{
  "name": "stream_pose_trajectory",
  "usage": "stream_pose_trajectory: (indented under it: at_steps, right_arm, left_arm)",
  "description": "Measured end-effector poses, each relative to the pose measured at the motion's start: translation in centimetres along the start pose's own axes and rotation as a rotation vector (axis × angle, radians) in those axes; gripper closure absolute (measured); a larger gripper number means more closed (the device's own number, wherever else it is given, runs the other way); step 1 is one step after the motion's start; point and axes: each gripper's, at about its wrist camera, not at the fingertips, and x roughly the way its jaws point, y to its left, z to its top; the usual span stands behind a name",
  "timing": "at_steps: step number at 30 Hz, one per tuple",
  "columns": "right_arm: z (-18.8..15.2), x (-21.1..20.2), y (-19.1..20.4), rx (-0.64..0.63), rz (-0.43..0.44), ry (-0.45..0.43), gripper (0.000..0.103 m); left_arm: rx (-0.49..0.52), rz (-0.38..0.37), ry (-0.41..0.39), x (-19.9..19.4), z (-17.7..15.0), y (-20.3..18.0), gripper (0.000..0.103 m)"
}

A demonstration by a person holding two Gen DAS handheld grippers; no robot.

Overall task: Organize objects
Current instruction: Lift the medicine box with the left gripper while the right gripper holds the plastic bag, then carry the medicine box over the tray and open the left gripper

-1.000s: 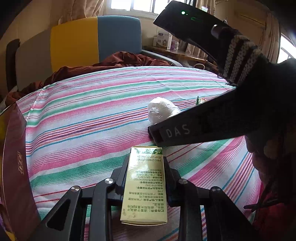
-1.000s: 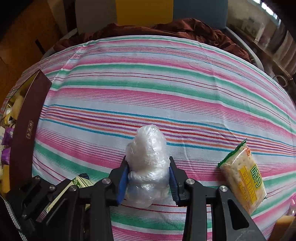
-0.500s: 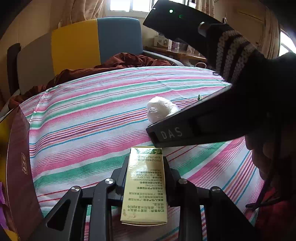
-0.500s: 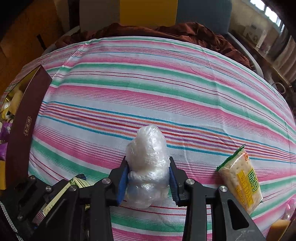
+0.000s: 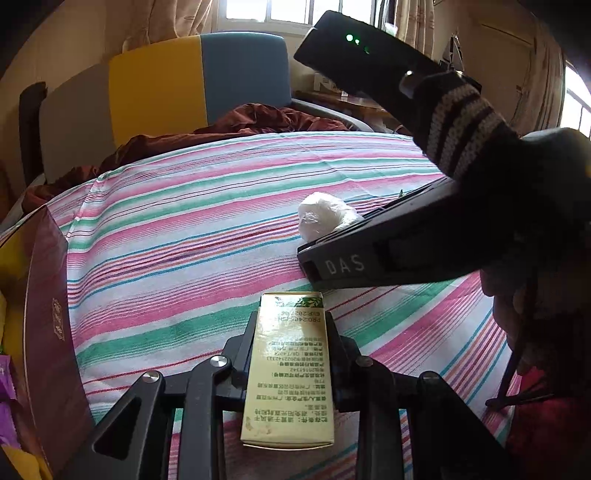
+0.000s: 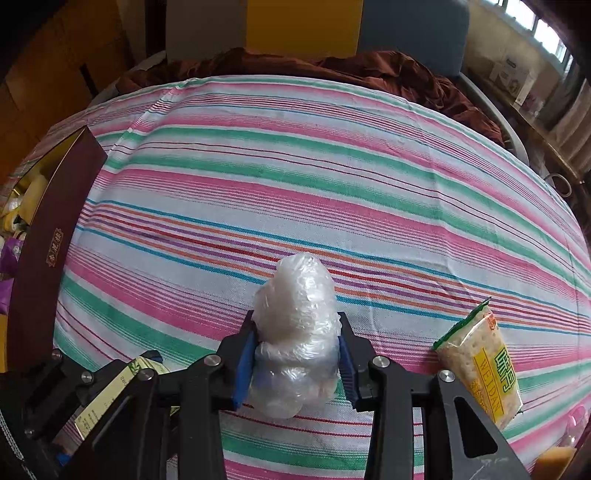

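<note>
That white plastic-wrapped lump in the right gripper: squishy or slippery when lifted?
Probably soft: the plastic-wrapped lump bulges around the pads of the right gripper. The crinkled glossy film may slide a little. It looks light, so lifting it off the striped cloth should be easy.

Striped cloth (image 6: pixel 295 177), dark red blanket (image 5: pixel 258 118) behind it, yellow and blue headboard (image 5: pixel 199 77), curtained window (image 5: pixel 295 9)
</note>
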Motion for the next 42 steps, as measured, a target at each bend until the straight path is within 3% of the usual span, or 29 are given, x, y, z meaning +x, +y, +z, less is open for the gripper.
stream_pose_trajectory:
  at_steps: [12,22,25,31,37,40,42]
  right_arm:
    - [0.0,0.0,0.1,-0.011,-0.005,-0.017,0.063]
    - [-0.1,0.0,0.5,-0.028,-0.022,-0.028,0.063]
    - [-0.1,-0.1,0.5,-0.034,-0.031,-0.028,0.064]
    - [-0.2,-0.1,0.7,-0.054,-0.048,-0.03,0.064]
    - [-0.3,-0.3,1.4,-0.091,-0.089,-0.04,0.064]
    - [-0.3,-0.3,1.4,-0.09,-0.088,-0.038,0.064]
    - [-0.2,-0.3,1.4,-0.092,-0.089,-0.037,0.064]
  left_arm:
    - [-0.023,0.011,-0.151,-9.0,1.9,1.1,0.074]
    - [-0.117,0.019,-0.162,-12.1,0.7,5.4,0.074]
    - [-0.17,0.014,-0.169,-13.3,-0.1,8.0,0.074]
    - [-0.307,0.099,-0.181,-16.2,-2.5,15.3,0.074]
    - [-0.552,0.119,-0.13,-17.4,-6.0,23.1,0.074]
    - [-0.613,0.103,-0.107,-16.7,-6.2,24.7,0.074]
    - [-0.602,0.098,-0.105,-15.9,-5.2,24.7,0.074]
